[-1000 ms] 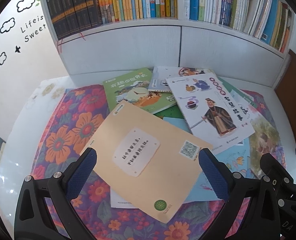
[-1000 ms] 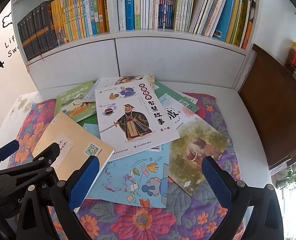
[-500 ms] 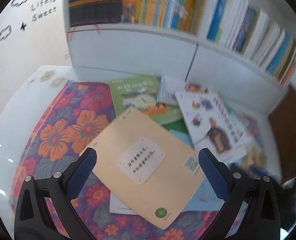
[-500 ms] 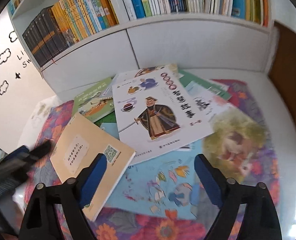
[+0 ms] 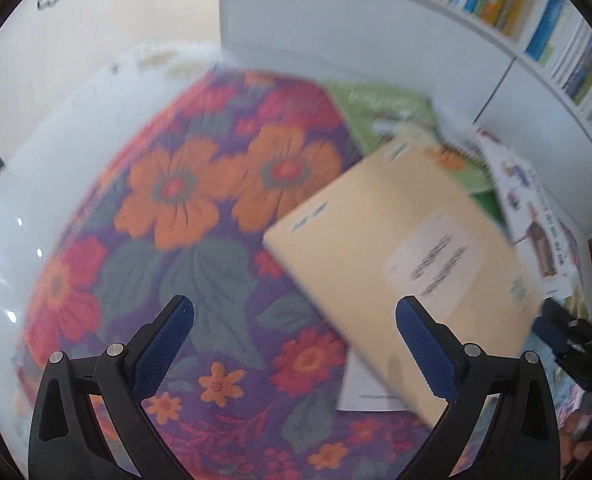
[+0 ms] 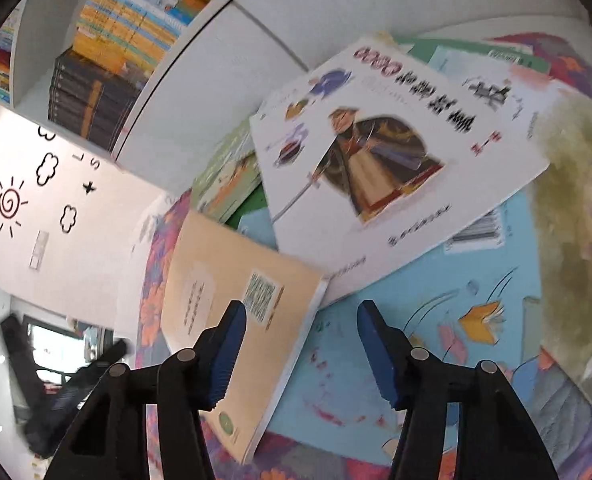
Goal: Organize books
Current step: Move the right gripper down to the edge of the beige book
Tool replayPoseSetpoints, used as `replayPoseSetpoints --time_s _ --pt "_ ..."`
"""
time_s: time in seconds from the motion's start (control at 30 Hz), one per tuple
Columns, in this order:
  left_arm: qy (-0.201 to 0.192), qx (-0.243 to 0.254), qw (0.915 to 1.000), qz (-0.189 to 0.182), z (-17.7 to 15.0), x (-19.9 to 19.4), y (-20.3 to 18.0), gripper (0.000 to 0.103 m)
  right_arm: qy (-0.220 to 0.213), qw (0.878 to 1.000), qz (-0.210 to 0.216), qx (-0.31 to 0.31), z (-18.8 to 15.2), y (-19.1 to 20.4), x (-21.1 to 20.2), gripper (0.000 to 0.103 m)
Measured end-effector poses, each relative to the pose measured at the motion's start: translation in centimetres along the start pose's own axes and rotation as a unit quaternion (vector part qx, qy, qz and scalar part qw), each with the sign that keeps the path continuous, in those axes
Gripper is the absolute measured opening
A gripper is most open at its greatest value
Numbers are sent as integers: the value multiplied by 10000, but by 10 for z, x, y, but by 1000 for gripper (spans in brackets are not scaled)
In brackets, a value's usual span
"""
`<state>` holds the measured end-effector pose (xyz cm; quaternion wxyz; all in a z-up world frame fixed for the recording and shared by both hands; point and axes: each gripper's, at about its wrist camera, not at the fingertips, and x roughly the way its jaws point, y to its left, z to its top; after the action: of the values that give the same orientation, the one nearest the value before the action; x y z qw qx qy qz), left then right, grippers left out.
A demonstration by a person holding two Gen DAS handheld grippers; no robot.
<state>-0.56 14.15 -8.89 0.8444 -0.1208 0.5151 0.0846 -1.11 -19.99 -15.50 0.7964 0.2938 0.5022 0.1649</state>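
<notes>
A tan book (image 5: pixel 399 256) with a white label lies on top of a loose pile of books on a floral cloth (image 5: pixel 184 208); it also shows in the right wrist view (image 6: pixel 232 304). My left gripper (image 5: pixel 294 342) is open and empty over the cloth, its right finger above the tan book's near edge. My right gripper (image 6: pixel 301 354) is open and empty, tilted, its jaws either side of the tan book's right edge. A white book (image 6: pixel 379 152) with a robed figure, a light blue book (image 6: pixel 435 320) and a green book (image 5: pixel 391 116) lie in the pile.
A white bookshelf (image 6: pixel 200 92) full of upright books stands behind the pile. A white wall with cloud stickers (image 6: pixel 48 168) is at the left. The white tabletop (image 5: pixel 48 160) borders the cloth. My right gripper's tip shows in the left wrist view (image 5: pixel 563 332).
Both views are blurred by motion. My left gripper has swung left over the cloth. My right gripper has tilted, dropped closer to the tan book's right edge, and narrowed its opening.
</notes>
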Motion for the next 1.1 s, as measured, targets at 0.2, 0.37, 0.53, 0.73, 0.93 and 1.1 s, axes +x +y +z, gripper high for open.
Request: replayPoseSetpoints --time_s 0.2,0.37,0.53,0.73,0.93,1.1 --pt "229 68 9997 -77 -9 25 -2 99 106 9993 329 116 -1 -6 1 55" --pt "180 205 9996 -19 -12 23 -7 100 257 9961 802 271 -3 -12 9 44" --pt "336 -124 9976 -598 -11 34 8 103 230 9955 884 256 -4 -11 11 44" --pt "190 -232 9976 -628 -19 29 0 103 252 9938 1033 328 -5 -15 11 44" --pt "339 -208 9914 -1247 -25 22 -14 102 415 9961 769 139 -6 -5 11 44" --pt "1172 -463 9516 -2804 -34 28 -20 102 474 9982 358 -130 -9 11 12 44"
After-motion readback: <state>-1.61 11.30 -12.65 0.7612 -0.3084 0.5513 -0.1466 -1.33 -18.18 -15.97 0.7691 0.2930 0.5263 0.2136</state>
